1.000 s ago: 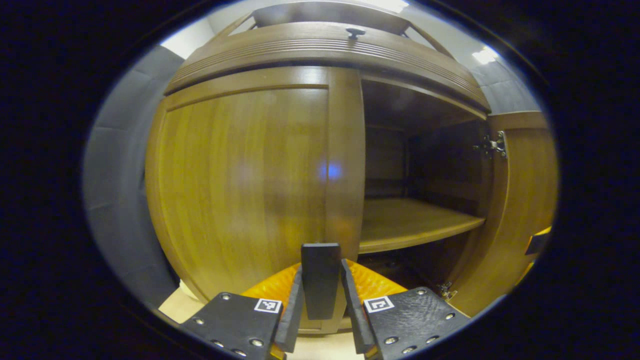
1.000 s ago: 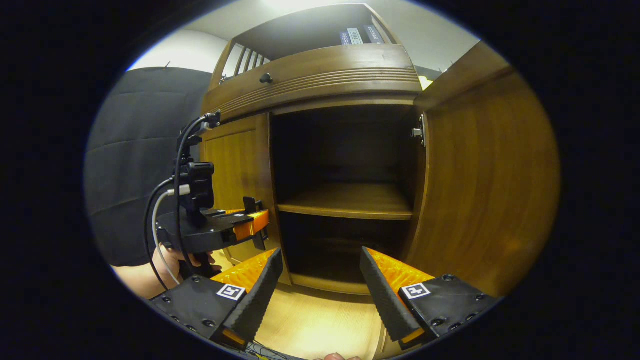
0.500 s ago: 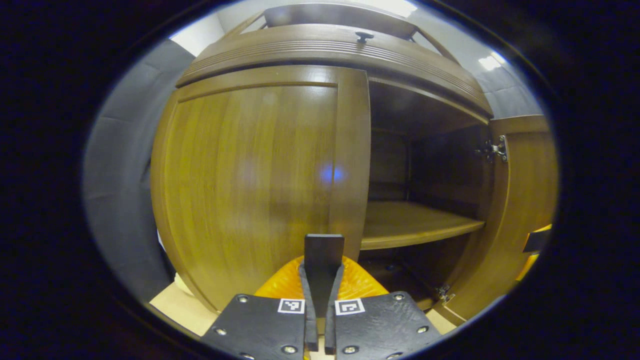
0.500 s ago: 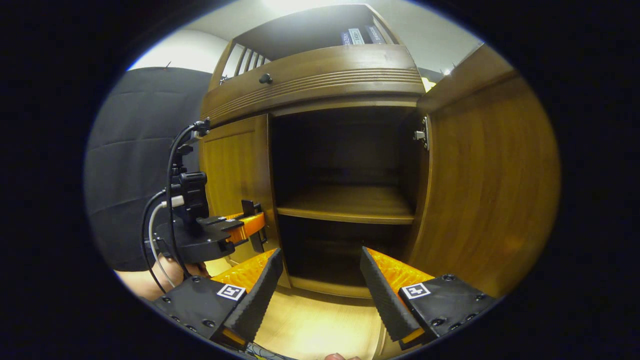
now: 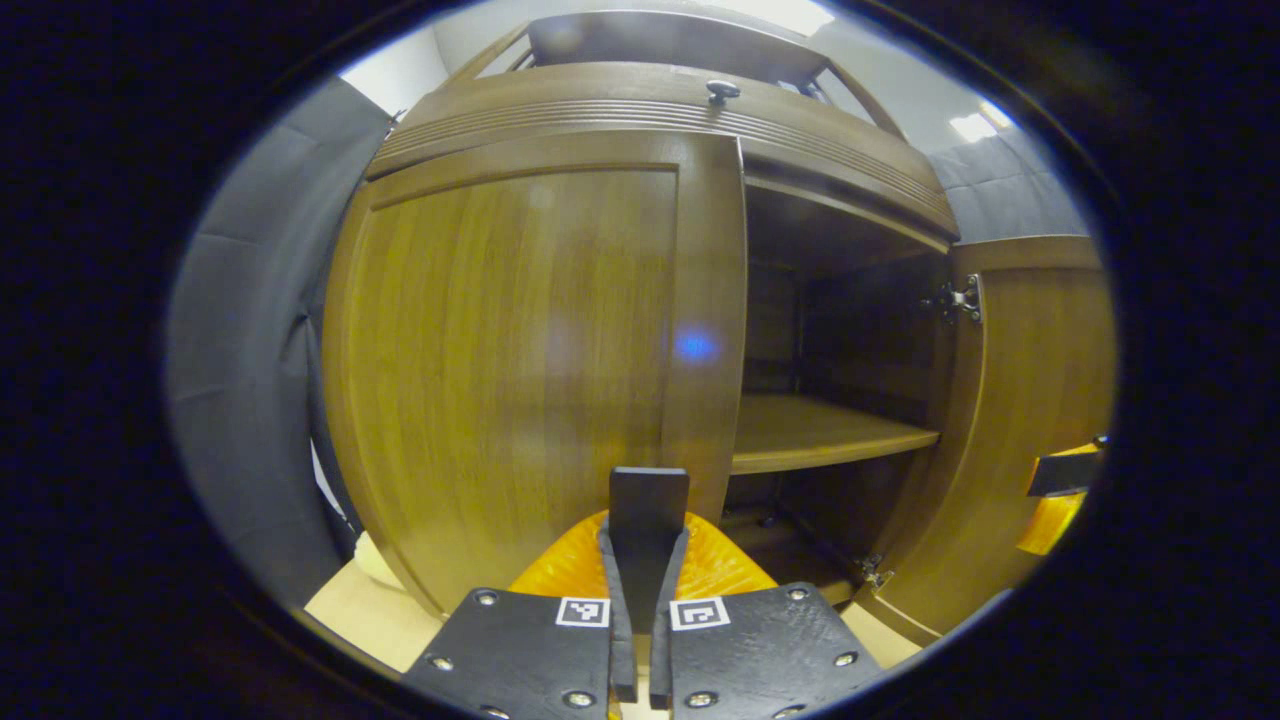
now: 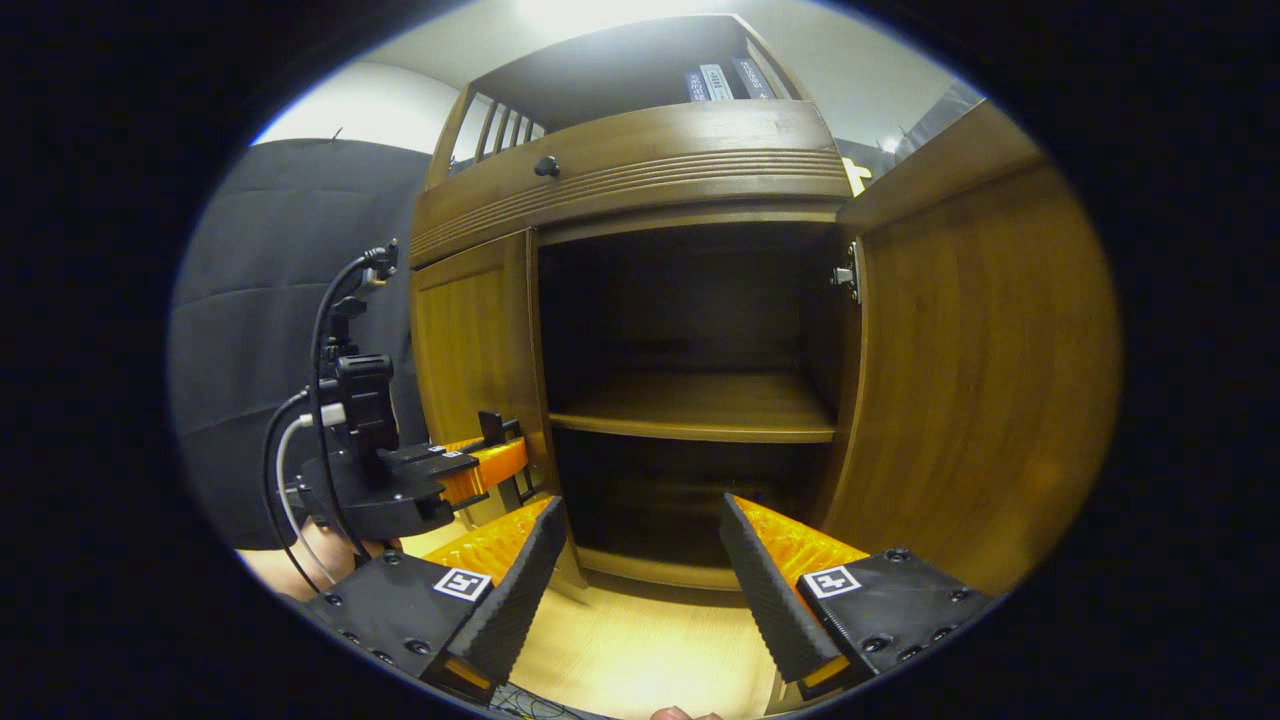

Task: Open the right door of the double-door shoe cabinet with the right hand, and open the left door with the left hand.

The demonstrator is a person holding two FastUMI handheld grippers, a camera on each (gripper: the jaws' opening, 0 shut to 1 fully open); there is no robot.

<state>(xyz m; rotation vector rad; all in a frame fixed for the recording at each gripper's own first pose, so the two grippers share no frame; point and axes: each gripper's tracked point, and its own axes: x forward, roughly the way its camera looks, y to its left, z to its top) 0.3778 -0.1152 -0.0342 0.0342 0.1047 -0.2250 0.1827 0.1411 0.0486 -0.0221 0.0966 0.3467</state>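
The brown wooden shoe cabinet (image 5: 650, 105) stands close in front of me. Its left door (image 5: 520, 350) is swung slightly out from the frame. A dark upright handle (image 5: 648, 500) sits at that door's free edge, and my left gripper (image 5: 641, 560) is shut on it. In the right gripper view the left gripper (image 6: 500, 460) sits at the left door (image 6: 470, 340). The right door (image 6: 980, 380) stands wide open, showing a shelf (image 6: 700, 405) inside. My right gripper (image 6: 640, 560) hangs open before the open compartment, touching nothing.
A drawer with a small round knob (image 5: 720, 90) runs above the doors. An upper shelf holds a few books (image 6: 720, 80). Light wooden floor (image 6: 640, 650) lies below. Dark padded wall (image 5: 240, 330) is on the left. A hand (image 6: 270, 575) holds the left gripper.
My left fingers closed on the left door's handle, and the door has since swung out a little. The right gripper stayed open and barely moved.
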